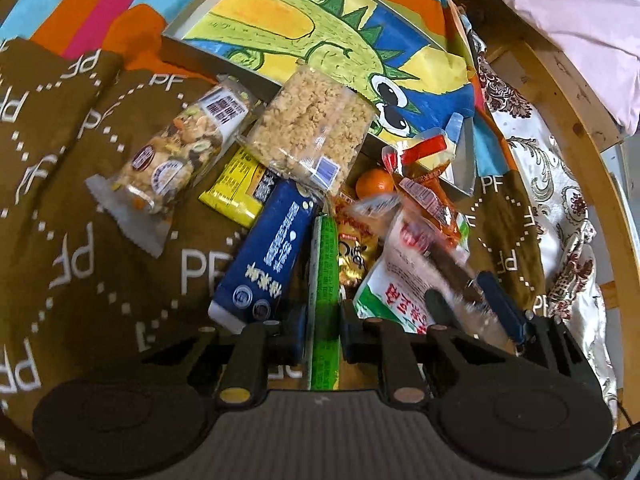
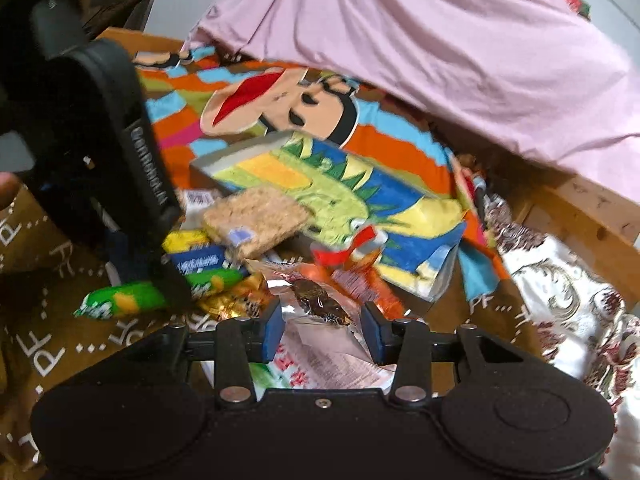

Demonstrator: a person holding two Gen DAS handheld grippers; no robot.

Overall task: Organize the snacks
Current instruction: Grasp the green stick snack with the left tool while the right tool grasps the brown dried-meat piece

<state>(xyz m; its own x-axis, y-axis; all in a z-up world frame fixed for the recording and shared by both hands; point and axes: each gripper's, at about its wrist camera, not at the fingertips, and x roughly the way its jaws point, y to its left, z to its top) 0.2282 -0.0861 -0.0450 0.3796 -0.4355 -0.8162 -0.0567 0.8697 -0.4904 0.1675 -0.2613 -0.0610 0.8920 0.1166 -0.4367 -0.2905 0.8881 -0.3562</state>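
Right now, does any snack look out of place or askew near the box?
Yes. The clear pack of crumbly cereal bars lies tilted, half over the edge of the dinosaur-print box and half on the other packets. The snacks are a loose heap, not sorted. Nothing looks spilled or torn.

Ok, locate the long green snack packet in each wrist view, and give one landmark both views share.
Left wrist: the green snack packet stands bottom centre, clamped between the left gripper fingers.
Right wrist: it lies lower left, partly behind the other gripper.
Shared landmark: the dinosaur box, behind the snack pile in both.
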